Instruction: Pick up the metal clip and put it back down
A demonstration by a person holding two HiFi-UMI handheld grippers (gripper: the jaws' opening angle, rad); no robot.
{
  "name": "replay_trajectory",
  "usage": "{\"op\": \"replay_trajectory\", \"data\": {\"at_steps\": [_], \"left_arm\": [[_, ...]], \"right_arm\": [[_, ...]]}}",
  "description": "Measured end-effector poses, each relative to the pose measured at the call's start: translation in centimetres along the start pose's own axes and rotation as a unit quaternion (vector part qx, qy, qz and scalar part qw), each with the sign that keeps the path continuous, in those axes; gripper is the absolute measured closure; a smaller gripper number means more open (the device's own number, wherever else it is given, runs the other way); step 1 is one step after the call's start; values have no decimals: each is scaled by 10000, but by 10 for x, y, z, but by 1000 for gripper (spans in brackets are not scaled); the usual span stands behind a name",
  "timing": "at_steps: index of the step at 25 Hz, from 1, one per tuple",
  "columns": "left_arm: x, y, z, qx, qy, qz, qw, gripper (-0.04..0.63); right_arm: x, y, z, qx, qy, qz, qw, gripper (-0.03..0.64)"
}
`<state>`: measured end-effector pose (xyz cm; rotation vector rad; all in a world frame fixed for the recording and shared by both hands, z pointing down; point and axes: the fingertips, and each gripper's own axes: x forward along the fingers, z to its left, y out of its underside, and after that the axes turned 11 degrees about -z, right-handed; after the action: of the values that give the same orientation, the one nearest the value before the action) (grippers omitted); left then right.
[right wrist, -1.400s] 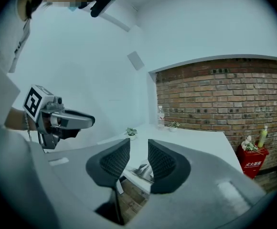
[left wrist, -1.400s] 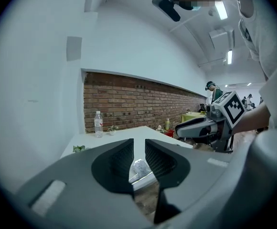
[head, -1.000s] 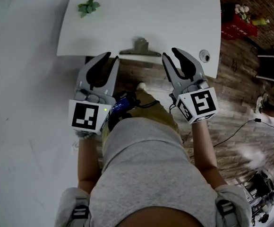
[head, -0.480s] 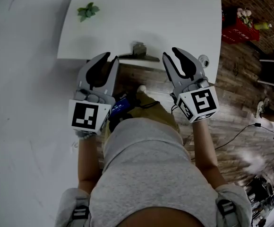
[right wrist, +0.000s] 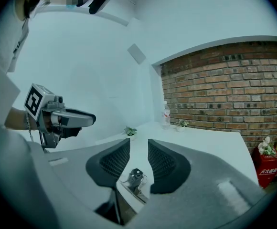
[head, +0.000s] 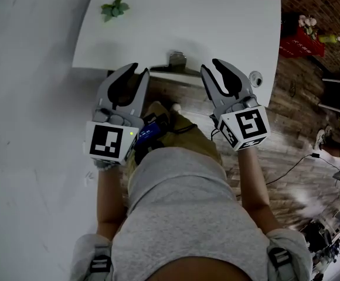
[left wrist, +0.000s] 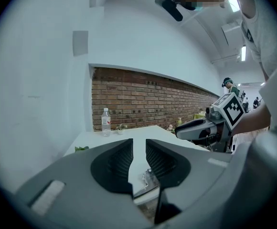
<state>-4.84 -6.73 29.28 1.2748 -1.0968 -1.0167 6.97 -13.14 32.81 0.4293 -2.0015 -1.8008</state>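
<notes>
The metal clip [head: 176, 61] lies at the near edge of the white table [head: 217, 22], its handle sticking up. It also shows low between the jaws in the left gripper view [left wrist: 148, 178] and the right gripper view [right wrist: 134, 179]. My left gripper [head: 139, 70] hovers just short of the table edge, left of the clip. Its jaws are opening a little from a narrow gap, and nothing is between them [left wrist: 139, 144]. On the clip's other side my right gripper [head: 211, 67] is open and empty [right wrist: 139, 144]. Neither gripper touches the clip.
A green plant sprig [head: 114, 9] sits at the table's far left and a small round object [head: 255, 78] at its near right corner. A water bottle [left wrist: 106, 121] stands by the brick wall. A red crate [head: 302, 40] and a chair [head: 337, 92] stand on the wooden floor to the right.
Both grippers hold almost the same place below the table edge. The head view has drifted slightly, and the clip has not moved on the table.
</notes>
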Motion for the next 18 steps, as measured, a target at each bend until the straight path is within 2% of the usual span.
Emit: {"op": "replay_trajectory", "data": {"at_steps": [6, 11, 18], "left_arm": [[-1, 15, 9, -147, -12, 249, 9996, 508], [-2, 28, 18, -259, -37, 380, 9989, 503], [0, 41, 25, -395, -77, 413, 9983, 494]], "right_arm": [[14, 8, 3, 45, -55, 109, 9999, 503], [25, 24, 5, 33, -152, 361, 9992, 472], [39, 56, 4, 69, -322, 762, 9966, 459]]}}
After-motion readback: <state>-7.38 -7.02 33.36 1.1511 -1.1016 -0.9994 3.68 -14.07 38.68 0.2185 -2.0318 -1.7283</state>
